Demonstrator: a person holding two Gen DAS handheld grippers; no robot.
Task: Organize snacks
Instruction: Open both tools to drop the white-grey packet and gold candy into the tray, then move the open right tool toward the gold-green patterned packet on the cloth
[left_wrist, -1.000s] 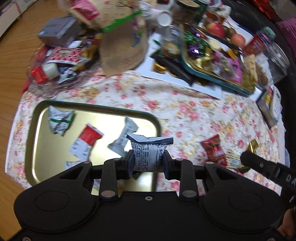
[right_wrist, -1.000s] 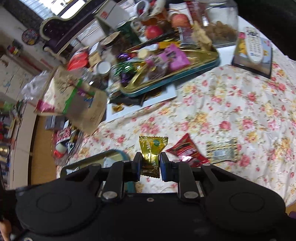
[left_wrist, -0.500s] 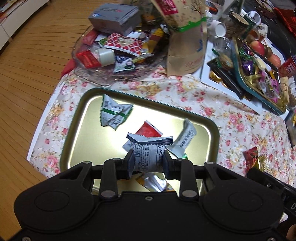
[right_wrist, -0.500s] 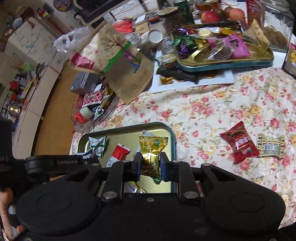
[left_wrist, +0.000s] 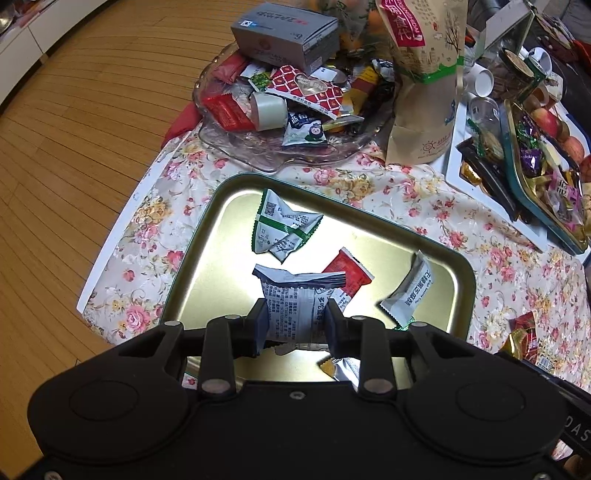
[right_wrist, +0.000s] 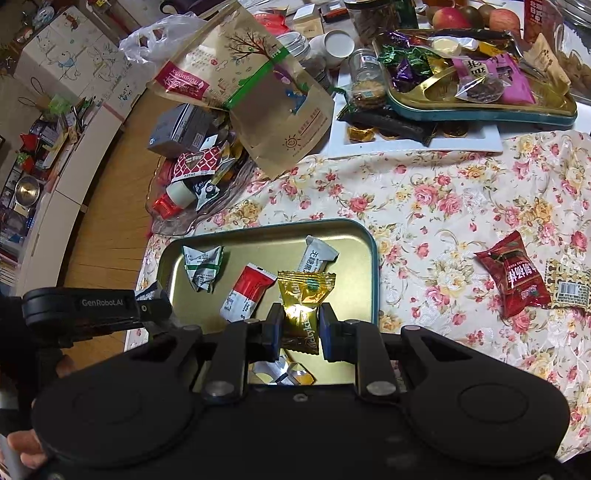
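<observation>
Snacks lie on the floral tablecloth (right_wrist: 461, 192) and in the gold tray (left_wrist: 207, 236), above which the left gripper (left_wrist: 294, 325) clamps a grey-white packet (left_wrist: 295, 299) and the right gripper (right_wrist: 298, 332) pinches a gold candy (right_wrist: 303, 295) between closed pads.

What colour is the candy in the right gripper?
Gold candy, clearest in the right wrist view.

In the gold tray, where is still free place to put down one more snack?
The gold tray is bare along its left side, beside the green-striped packet. Its middle and right are crowded by the red-and-white packet and white bar.
</observation>
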